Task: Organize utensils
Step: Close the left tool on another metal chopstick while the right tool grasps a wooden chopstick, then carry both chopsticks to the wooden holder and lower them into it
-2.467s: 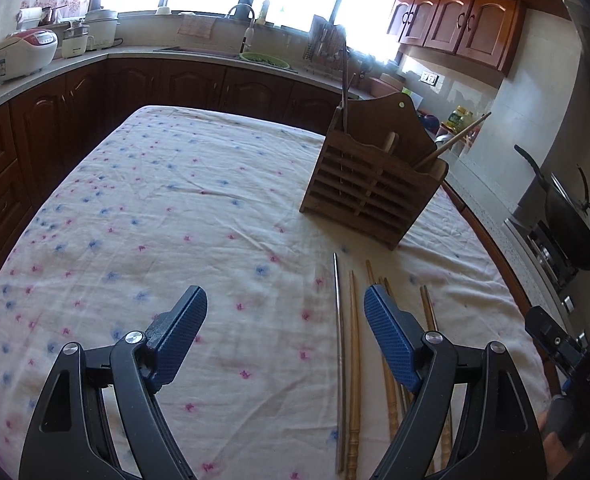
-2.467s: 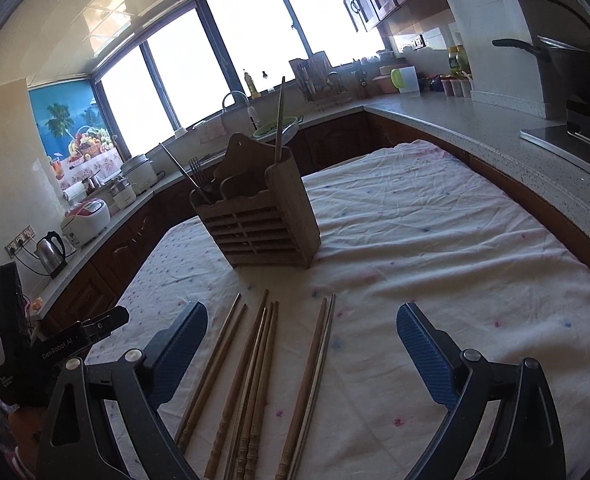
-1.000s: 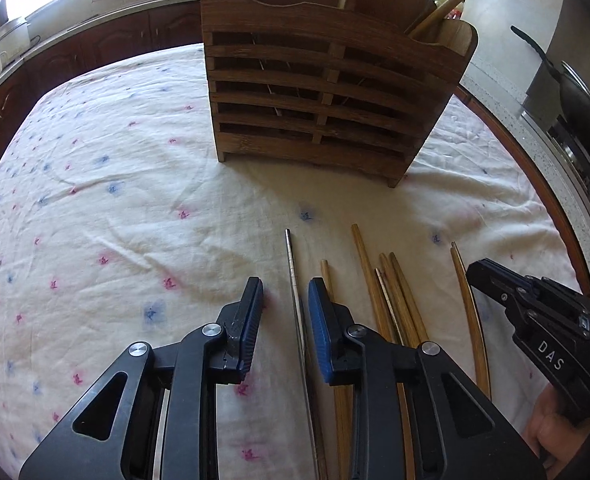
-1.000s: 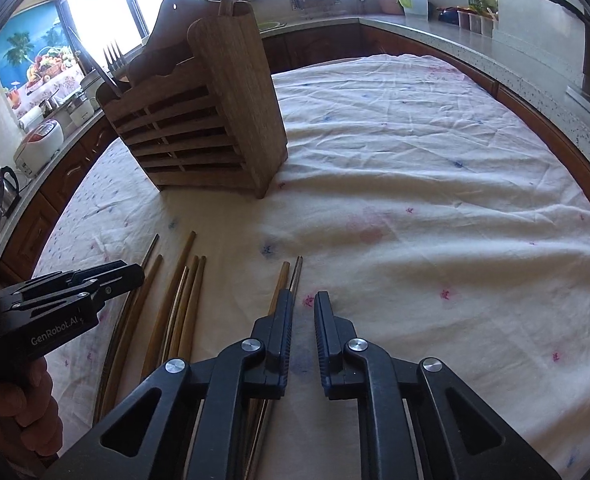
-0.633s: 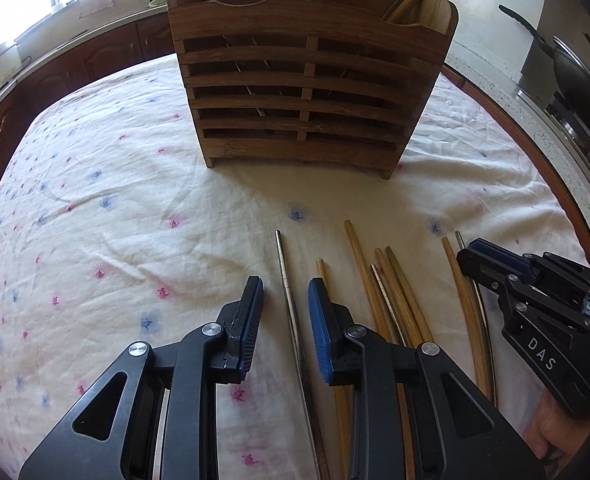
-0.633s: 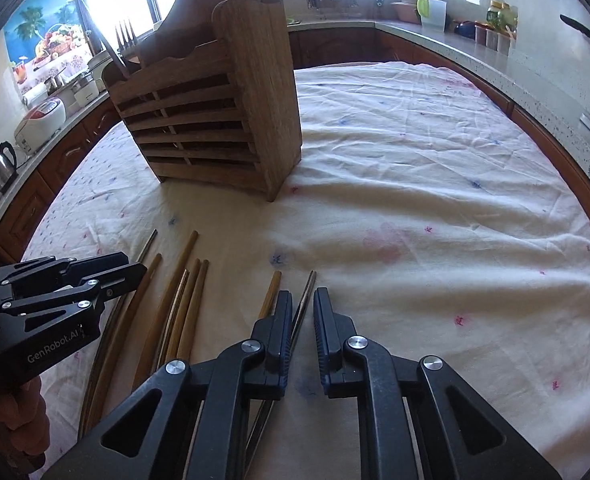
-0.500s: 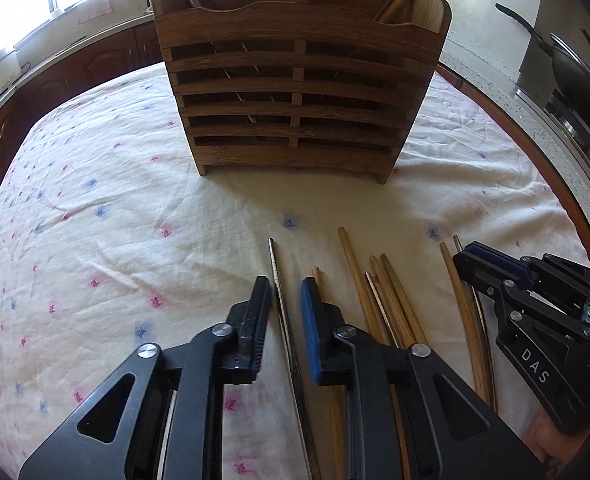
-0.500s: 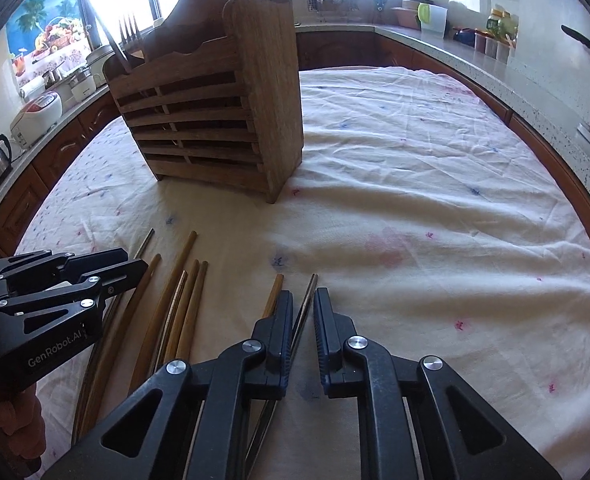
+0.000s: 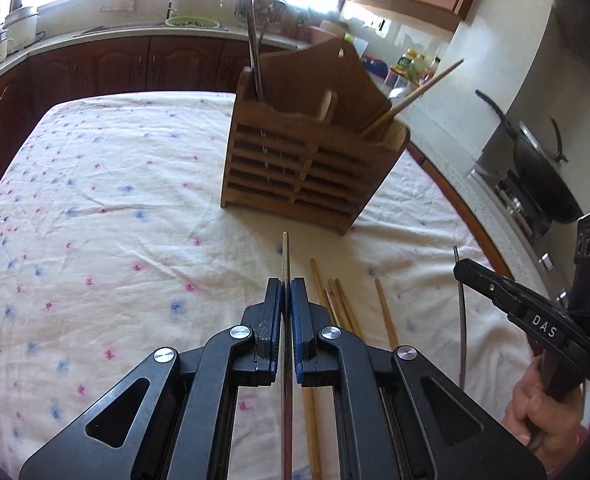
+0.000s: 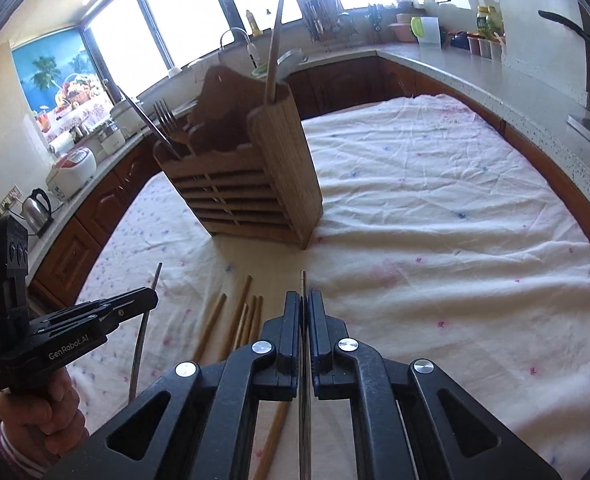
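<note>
Now each gripper, left [image 9: 286, 294] and right [image 10: 303, 304], has fingers clamped on a thin steel chopstick [image 9: 285, 256] before the slatted wooden holder [image 9: 311, 168]; likely light, stiff, slippery: grip mid-shaft.

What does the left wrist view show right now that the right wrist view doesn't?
Only the left wrist view: the left gripper close up, shut on a metal chopstick, and a wok on the stove at right.
Only the right wrist view: a fork in the holder's left compartment, a kettle and a rice cooker on the counter.
Both: the wooden utensil holder, loose wooden chopsticks on the tablecloth, and the right gripper shut on a second metal chopstick.
</note>
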Available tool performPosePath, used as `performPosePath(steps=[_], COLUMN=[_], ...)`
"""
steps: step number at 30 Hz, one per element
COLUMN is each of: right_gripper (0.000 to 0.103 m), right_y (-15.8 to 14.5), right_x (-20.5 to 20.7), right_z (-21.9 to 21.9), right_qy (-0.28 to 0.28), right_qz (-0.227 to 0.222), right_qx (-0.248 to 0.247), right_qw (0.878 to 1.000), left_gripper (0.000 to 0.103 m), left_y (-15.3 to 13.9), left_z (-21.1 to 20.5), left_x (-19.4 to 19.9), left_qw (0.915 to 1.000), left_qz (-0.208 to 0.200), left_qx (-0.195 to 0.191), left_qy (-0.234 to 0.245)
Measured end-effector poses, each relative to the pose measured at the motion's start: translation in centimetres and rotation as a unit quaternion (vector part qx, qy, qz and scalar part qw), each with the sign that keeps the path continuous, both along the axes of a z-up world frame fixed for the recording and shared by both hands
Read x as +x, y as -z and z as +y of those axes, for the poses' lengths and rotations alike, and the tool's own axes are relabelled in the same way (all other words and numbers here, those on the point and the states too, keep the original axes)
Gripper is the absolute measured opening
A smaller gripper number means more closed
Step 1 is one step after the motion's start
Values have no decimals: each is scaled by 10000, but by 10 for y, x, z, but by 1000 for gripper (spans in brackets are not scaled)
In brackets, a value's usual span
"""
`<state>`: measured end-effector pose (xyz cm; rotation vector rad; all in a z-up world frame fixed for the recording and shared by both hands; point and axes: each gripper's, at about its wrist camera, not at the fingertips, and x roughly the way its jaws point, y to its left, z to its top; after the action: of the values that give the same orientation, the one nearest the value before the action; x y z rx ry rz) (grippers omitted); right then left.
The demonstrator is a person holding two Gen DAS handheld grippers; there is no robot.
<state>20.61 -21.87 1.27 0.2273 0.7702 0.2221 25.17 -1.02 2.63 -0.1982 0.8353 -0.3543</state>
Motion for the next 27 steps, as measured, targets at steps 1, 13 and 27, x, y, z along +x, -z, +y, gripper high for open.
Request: performPosePath(steps=[1,13,27], right_gripper=[4,4,4], right_y=[-9,-104,-124], right_x=[-4,-41,-36], right_z=[-2,-13,-18], right_qy=[7,48,94], right_qz=[-97,-1273,-1568], right_qx=[36,293,367], right_qw=[9999,9914,9869], left_gripper=[4,4,4], left_y=[-8,-78,-98], left_z=[5,33,38], left_x=[-5,-38,-39], left_qw=[9999,9947,9893], left_qz=[-98,-883,-1309], left_qx=[-101,-500,-566], left_qy=[-15,-138,-306])
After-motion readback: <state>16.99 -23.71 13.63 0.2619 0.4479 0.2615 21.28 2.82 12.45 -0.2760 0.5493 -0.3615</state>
